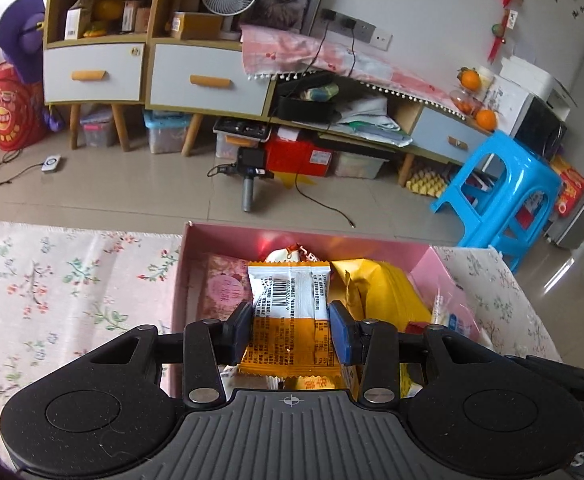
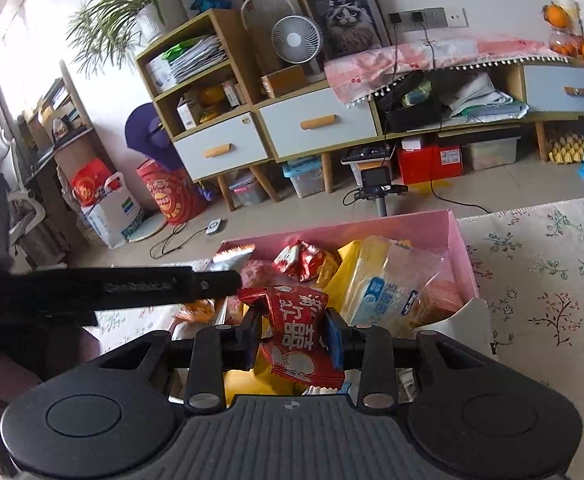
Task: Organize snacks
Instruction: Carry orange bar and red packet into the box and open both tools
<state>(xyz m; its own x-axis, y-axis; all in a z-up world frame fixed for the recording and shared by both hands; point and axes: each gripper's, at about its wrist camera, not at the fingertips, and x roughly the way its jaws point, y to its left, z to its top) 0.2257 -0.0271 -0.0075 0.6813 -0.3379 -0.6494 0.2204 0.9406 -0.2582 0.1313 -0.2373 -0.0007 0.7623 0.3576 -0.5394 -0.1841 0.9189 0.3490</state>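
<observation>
My left gripper (image 1: 291, 330) is shut on an orange-and-white snack packet (image 1: 290, 312), barcode side up, held over the pink box (image 1: 220, 240). Several snacks lie in the box, among them a yellow bag (image 1: 376, 288). In the right wrist view my right gripper (image 2: 292, 336) is shut on a red snack packet (image 2: 296, 332) with white characters, above the same pink box (image 2: 458, 248). A clear bag of biscuits (image 2: 392, 280) and a small red-and-white packet (image 2: 298, 260) lie inside. The left gripper's black body (image 2: 104, 288) crosses the view at the left.
The box rests on a floral cloth (image 1: 52, 288) (image 2: 552, 280). Beyond the table's far edge is tiled floor with a cable and a camera on a stand (image 1: 248, 172), a low cabinet (image 1: 196, 76), and a blue plastic stool (image 1: 504, 192) at the right.
</observation>
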